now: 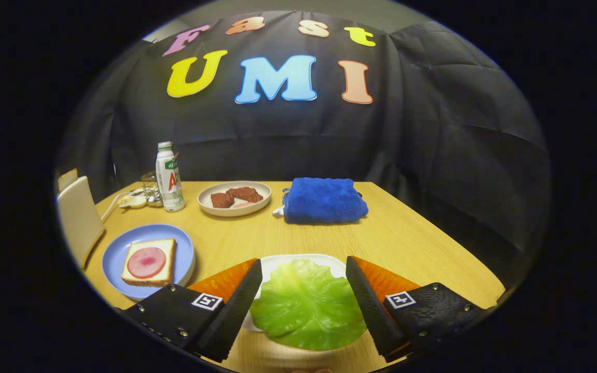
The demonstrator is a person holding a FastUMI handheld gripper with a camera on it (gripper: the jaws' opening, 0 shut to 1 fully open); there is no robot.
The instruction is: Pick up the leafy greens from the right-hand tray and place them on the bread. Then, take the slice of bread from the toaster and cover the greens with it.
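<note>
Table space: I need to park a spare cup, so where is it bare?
The widest bare wood lies between the blue towel, the white tray with the greens and the table's right edge. A smaller patch sits between the blue plate and meat plate. The bottle corner is crowded. The open claw straddles the greens.
</note>
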